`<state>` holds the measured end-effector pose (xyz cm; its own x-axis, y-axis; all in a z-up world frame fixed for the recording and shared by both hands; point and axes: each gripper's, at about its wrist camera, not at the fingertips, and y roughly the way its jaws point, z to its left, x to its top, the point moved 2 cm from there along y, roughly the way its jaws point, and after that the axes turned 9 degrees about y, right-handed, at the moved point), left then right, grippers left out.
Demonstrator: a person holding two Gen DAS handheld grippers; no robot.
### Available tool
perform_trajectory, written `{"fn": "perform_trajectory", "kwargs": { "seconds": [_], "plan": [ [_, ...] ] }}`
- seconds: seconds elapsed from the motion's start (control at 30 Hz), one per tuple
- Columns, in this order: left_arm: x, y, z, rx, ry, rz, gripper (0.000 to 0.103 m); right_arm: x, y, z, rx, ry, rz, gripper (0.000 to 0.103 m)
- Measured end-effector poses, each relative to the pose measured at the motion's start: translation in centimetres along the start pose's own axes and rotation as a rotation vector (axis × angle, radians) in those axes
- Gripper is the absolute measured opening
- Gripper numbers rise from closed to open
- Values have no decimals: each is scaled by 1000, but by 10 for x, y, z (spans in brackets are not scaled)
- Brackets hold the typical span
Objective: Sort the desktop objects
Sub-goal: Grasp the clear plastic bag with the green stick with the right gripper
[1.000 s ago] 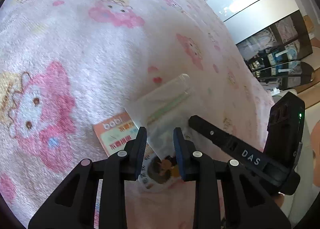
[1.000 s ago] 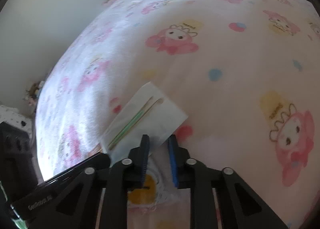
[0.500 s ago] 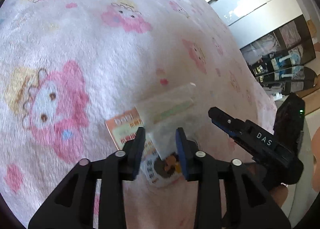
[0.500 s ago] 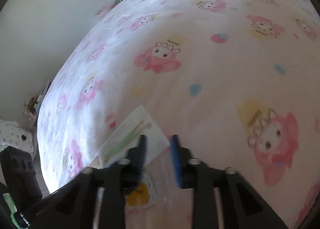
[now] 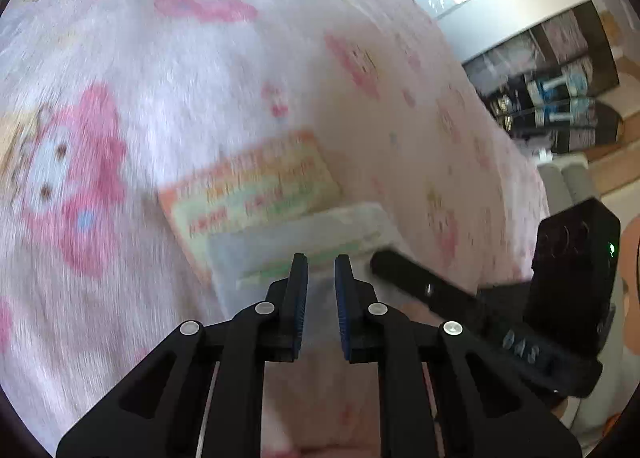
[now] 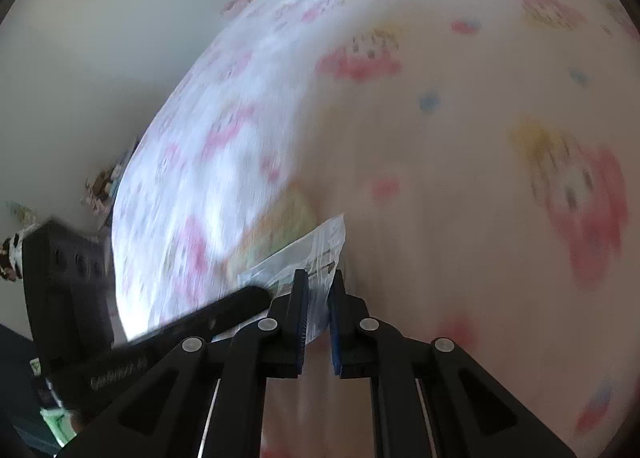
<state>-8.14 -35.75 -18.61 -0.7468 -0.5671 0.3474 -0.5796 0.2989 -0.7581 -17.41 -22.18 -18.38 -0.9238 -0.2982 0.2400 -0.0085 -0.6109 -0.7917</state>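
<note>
A clear plastic bag (image 5: 304,236) with thin green sticks inside hangs between both grippers above the pink cartoon blanket (image 5: 120,78). My left gripper (image 5: 321,264) is shut on its near edge. My right gripper (image 6: 319,278) is shut on the same bag (image 6: 316,248), and its finger shows in the left wrist view (image 5: 432,290). An orange and green printed packet (image 5: 248,182) lies on the blanket just beyond the bag; it is blurred in the right wrist view (image 6: 276,230).
The blanket covers the whole surface. A white wall (image 6: 100,58) stands past its far left edge in the right wrist view. Dark shelves with boxes (image 5: 552,90) and a white cabinet stand to the right in the left wrist view.
Both grippers have lifted the clear bag off the orange packet, which now lies uncovered on the blanket. The views are blurred by motion.
</note>
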Motion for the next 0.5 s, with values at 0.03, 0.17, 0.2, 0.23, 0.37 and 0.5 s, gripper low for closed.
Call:
{"fn": "perform_trajectory", "kwargs": {
  "seconds": [0.03, 0.17, 0.2, 0.23, 0.37, 0.5],
  "plan": [
    [-9, -3, -1, 2, 4, 16, 13, -11, -3, -2, -4, 6, 14, 7],
    [-28, -11, 2, 37, 10, 34, 15, -50, -8, -15, -52, 39, 62, 9],
    [-32, -16, 7, 52, 3, 34, 16, -55, -8, -16, -60, 40, 72, 11],
    [-36, -21, 12, 57, -12, 35, 21, -58, -8, -19, -71, 36, 87, 15],
    [-46, -29, 29, 69, -64, 39, 30, -64, -11, -17, -128, -22, 76, 30],
    [-58, -26, 33, 56, -86, 54, 33, -59, -8, -16, -117, -32, 30, 35]
  ]
}}
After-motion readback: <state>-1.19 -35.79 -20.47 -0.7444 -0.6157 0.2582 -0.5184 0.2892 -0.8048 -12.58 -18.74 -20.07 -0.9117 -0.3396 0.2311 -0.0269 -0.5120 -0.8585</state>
